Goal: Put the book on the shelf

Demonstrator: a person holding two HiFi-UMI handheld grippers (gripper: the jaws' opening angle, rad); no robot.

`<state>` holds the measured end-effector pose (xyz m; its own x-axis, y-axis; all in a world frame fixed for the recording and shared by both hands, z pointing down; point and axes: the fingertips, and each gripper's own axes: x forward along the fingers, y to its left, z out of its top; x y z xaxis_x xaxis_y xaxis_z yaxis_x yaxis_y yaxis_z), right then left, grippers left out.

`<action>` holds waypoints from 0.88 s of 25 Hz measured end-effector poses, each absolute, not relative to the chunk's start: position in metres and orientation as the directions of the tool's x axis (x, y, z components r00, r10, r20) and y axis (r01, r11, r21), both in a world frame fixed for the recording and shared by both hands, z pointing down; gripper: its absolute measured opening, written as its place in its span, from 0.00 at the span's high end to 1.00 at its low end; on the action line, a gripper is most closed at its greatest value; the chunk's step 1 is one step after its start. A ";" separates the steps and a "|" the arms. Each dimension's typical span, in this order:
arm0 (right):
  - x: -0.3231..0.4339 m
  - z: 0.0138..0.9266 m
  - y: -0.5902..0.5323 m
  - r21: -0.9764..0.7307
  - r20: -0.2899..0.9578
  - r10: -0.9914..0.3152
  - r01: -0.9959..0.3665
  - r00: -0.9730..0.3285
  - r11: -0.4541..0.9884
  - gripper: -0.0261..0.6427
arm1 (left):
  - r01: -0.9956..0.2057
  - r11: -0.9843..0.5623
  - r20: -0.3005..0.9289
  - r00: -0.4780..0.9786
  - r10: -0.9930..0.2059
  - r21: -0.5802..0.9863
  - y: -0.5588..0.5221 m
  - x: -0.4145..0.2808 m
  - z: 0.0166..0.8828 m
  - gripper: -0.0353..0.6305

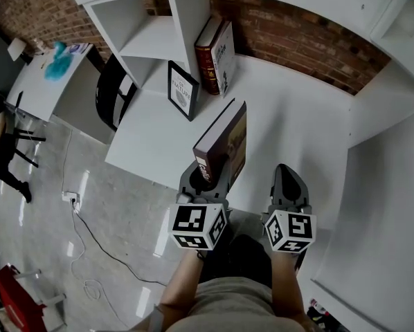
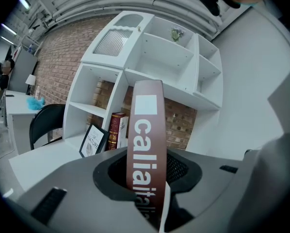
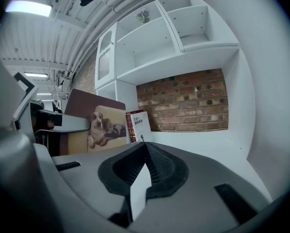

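My left gripper (image 1: pixel 205 175) is shut on the lower end of a brown book (image 1: pixel 224 140) and holds it upright over the front of the white shelf surface (image 1: pixel 297 130). In the left gripper view the book's spine (image 2: pixel 146 144) rises between the jaws, with white lettering on it. From the right gripper view I see its cover (image 3: pixel 94 123), which carries a dog photo. To the right of the book, my right gripper (image 1: pixel 284 171) is shut with nothing in it. Two books (image 1: pixel 216 54) stand against the shelf's white divider (image 1: pixel 190 19) at the back.
A black-framed print (image 1: pixel 182 90) leans at the foot of the divider. A white side wall (image 1: pixel 387 151) closes the bay on the right, brick behind. Left of the shelf are a black chair (image 1: pixel 113 92), a white table (image 1: pixel 51 75), a floor cable (image 1: pixel 89 241) and a seated person (image 1: pixel 3 151).
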<state>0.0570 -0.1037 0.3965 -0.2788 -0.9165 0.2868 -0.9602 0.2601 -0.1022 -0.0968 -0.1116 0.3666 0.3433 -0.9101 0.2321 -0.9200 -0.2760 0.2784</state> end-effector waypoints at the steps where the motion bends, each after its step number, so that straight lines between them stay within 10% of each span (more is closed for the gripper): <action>1: 0.056 0.398 -0.106 -0.100 0.290 -0.916 -0.961 -0.277 0.259 0.94 | -0.919 -0.277 0.233 0.345 -0.909 0.281 -0.115 -0.098 0.367 0.73; 22: 0.079 0.408 -0.183 -0.114 0.315 -0.901 -0.954 -0.299 0.277 0.94 | -0.924 -0.258 0.256 0.332 -0.908 0.283 -0.189 -0.073 0.378 0.73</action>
